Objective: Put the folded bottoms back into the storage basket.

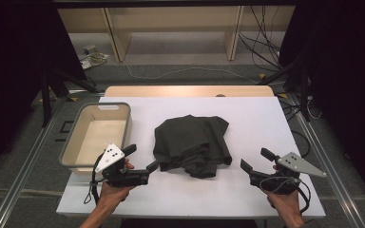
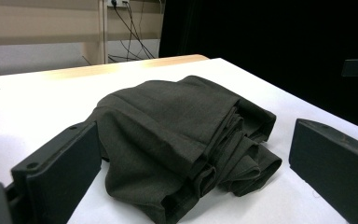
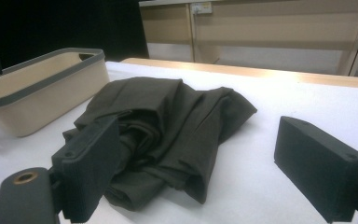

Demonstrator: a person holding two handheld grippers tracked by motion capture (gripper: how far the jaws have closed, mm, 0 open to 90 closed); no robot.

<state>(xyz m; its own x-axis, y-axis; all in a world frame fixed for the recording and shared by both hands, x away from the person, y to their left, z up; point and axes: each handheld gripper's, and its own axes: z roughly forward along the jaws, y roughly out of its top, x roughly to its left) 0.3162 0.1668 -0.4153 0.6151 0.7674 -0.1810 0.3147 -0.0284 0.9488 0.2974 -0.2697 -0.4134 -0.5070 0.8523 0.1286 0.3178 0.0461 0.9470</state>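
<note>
The left gripper (image 1: 142,157) has its jaws spread wide with nothing between them. It sits low over the white table (image 1: 256,118), near the front edge, and points toward the near left side of the cloth (image 1: 192,145). In the left gripper view the two black jaws frame the cloth (image 2: 177,140) from either side, and the left jaw seems to stand just short of the fabric's edge, though from this angle I cannot tell whether it touches. The hand (image 1: 111,192) holding this gripper comes in from the bottom of the high view.

The right gripper (image 1: 255,160) is also spread open and empty. It hovers near the front right of the table, apart from the cloth, with its jaws aimed back toward it. In the right gripper view the cloth (image 3: 168,135) lies between and beyond the two jaws. The hand (image 1: 285,204) behind it grips the handle, with a cable looping beside it.

The cloth is a dark, olive-grey garment, loosely folded into a rumpled heap, lying in the middle of the table between the two grippers. Its layered, folded edges face the front.

A beige bin (image 1: 76,137) with a grey rim stands at the table's left side, just beyond the left gripper and beside the cloth without touching it.
</note>
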